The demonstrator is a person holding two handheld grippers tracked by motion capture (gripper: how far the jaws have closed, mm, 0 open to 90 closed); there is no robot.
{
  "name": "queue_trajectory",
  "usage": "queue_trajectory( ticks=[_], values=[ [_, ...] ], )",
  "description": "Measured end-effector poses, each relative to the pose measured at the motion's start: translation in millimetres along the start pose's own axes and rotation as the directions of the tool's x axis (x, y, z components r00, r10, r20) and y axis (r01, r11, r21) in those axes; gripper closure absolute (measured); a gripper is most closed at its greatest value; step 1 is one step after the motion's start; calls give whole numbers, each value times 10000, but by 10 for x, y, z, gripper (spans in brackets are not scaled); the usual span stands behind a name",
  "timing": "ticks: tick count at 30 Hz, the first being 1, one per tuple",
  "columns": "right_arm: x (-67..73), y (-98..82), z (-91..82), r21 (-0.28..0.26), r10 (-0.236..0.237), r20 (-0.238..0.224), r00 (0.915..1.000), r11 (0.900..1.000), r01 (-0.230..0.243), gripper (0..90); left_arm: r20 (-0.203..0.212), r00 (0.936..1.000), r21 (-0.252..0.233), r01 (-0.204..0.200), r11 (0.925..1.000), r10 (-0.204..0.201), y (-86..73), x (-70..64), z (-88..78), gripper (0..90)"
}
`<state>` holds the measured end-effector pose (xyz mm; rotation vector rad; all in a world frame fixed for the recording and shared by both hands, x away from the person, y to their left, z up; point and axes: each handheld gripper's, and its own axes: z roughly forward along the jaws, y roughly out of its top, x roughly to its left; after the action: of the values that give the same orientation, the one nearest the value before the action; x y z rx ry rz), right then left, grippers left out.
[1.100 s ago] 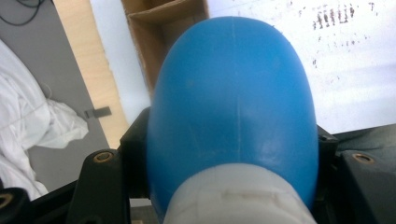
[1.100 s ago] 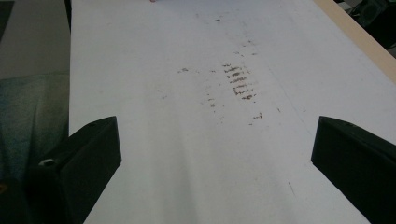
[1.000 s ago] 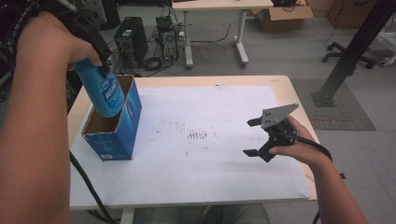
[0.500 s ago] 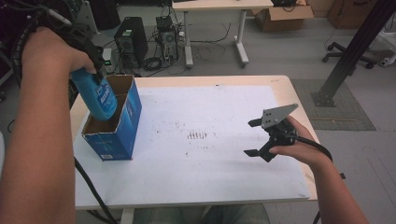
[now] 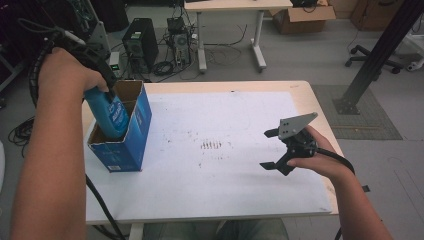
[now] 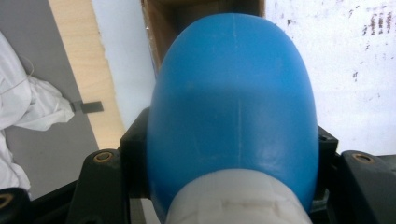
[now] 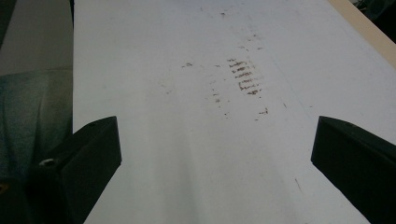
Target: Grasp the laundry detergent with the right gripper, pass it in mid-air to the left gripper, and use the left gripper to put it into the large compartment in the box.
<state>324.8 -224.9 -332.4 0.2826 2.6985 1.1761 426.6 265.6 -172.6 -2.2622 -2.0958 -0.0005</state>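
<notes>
counter [image 5: 300,92]: wood top, centre of high view, covered by a white sheet [image 5: 225,175] with brown smudges mid-frame
box [image 5: 131,137]: blue carton, open top, brown inside, left of frame on the sheet, upright
bottle [image 5: 111,116]: blue with a pale cap end, left of frame, lower part down inside the box, upper part sticking out, tilted slightly; in the left gripper view [image 6: 233,107] its rounded body is large in the middle, box opening behind it
left hand-held gripper [image 5: 97,75]: upper left of frame, above the box, jaws pinching the bottle near the cap end
right hand-held gripper [image 5: 274,148]: right of centre, held over the sheet, jaws spread wide, nothing between them; well apart from the box
smudges [image 7: 245,77]: upper middle of the right gripper view, between the two black jaws
</notes>
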Motion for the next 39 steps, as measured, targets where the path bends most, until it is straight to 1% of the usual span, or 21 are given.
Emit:
queue_trajectory(
  ticks=[1,2,8,9,10,11,13,20,21,22,23,25,27,28,33,39],
  values=[
    [6,-5,4,-5,5,-4,10000,10000,-5,18,24,10000,30,16,10000,-16,2,15,59,386],
    [8,-9,9,-20,17,-14,10000,10000,-17,17,24,10000,30,16,10000,-16,2,15,59,386],
    [11,-19,21,-21,36,-36,10000,10000,-36,17,-63,9999,33,115,9999,-115,9,43,226,386],
    [13,-20,27,-42,59,-82,9999,10000,-60,17,11,9998,26,199,9998,-199,11,57,291,386],
    [15,-21,29,-40,37,-77,10000,10000,-38,18,29,9998,-1,179,9998,-179,14,67,324,386],
    [18,-21,34,-69,47,-79,10000,10000,-47,17,29,9998,-1,179,9998,-179,14,67,324,386],
    [23,-22,46,-86,45,-115,9999,10000,-46,18,81,9998,96,180,9998,-181,22,80,423,386],
    [31,-27,92,-52,53,-173,9998,10000,-54,18,69,9996,150,268,9995,-269,33,98,634,386],
    [31,-27,92,-52,53,-173,9998,10000,-54,18,69,9996,150,268,9995,-269,33,98,634,386],
    [33,-26,99,-48,84,-188,9998,10000,-85,17,73,9996,189,283,9994,-285,35,105,691,386],
    [33,-26,99,-48,84,-188,9998,10000,-85,17,73,9996,189,283,9994,-285,35,105,691,386],
    [31,-24,107,-74,75,-199,9998,9999,-77,18,74,9996,217,286,9994,-287,37,112,750,386],
    [32,-24,113,-70,78,-212,9997,9999,-79,17,57,9996,266,264,9993,-266,40,112,837,386],
    [32,-24,113,-70,78,-212,9997,9999,-79,17,57,9996,266,264,9993,-266,40,112,837,386],
    [32,-26,135,-49,90,-222,9997,9999,-91,17,19,9998,291,201,9994,-202,52,89,982,386],
    [36,-35,144,-41,117,-260,9996,9999,-118,18,93,9998,356,187,9992,-191,62,88,1068,386]
  ],
)
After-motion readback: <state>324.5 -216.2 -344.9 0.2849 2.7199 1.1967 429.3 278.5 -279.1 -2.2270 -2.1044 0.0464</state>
